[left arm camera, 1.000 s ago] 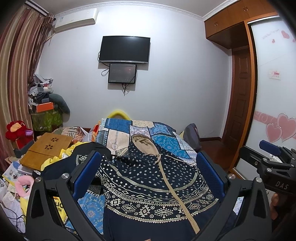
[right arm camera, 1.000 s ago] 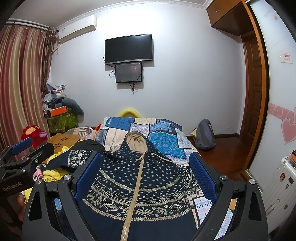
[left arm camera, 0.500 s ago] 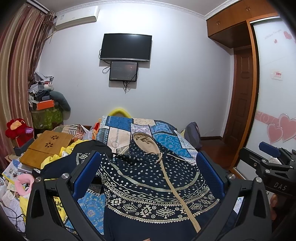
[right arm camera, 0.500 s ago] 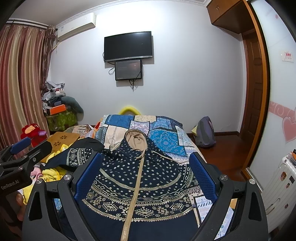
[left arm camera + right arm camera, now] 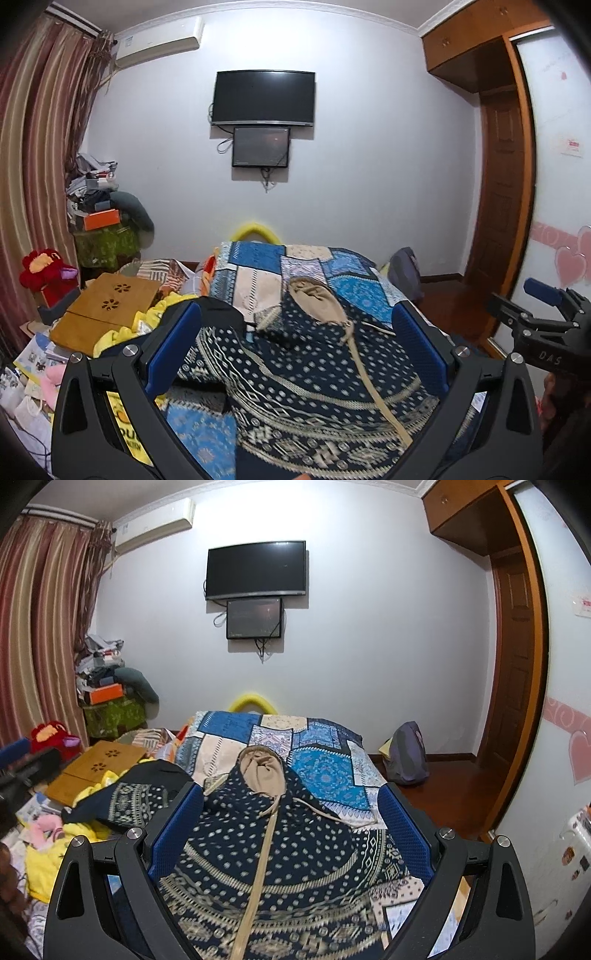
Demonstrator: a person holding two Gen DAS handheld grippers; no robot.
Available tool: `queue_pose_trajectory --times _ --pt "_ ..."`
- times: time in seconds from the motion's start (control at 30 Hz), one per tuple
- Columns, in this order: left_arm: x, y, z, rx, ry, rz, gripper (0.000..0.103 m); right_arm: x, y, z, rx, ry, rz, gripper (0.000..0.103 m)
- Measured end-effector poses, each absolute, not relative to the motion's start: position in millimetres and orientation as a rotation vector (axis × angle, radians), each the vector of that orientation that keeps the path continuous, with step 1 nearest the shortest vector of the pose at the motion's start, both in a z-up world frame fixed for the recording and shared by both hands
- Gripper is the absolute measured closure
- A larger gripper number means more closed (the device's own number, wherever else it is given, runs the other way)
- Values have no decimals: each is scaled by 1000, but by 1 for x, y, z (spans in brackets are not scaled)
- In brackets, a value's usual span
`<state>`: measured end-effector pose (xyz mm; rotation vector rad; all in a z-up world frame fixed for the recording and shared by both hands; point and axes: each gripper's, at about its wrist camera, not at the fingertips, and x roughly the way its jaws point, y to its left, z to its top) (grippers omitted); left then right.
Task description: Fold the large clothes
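A navy hooded garment (image 5: 303, 369) (image 5: 258, 834) with beige patterns and a beige front strip lies spread on the patchwork bedspread (image 5: 255, 273) (image 5: 325, 771). Its beige-lined hood (image 5: 314, 299) (image 5: 262, 768) points toward the far wall. One sleeve (image 5: 129, 801) trails off to the left over yellow cloth. My left gripper (image 5: 295, 343) hovers open above the garment's body, blue pads wide apart, nothing between them. My right gripper (image 5: 291, 823) is open the same way and also shows at the right edge (image 5: 543, 321) of the left wrist view.
A wooden lap table (image 5: 107, 310) (image 5: 96, 764), yellow cloth (image 5: 118, 332) and loose clutter crowd the bed's left side. A red plush toy (image 5: 40, 266) sits by the curtain. A backpack (image 5: 406, 753) rests on the floor right of the bed, near a wooden door (image 5: 513, 664).
Both grippers stay open over the garment. The left view has shifted a little, so the hood now sits further right and looks more rumpled. The right view barely moved.
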<state>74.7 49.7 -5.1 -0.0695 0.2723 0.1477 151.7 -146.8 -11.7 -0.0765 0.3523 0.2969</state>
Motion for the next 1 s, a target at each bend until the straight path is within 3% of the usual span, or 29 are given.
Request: queue_pose_trajectory --times 0.47,0.83,1.0 --pt "173 183 -47 -185 451 270 0 286 -135 -60 -85 596 260 9" --pt "198 327 -177 -559 744 312 4 323 -109 -111 -96 799 269 9" --pt "184 371 -229 -783 775 307 7 331 -95 -128 -119 841 283 9"
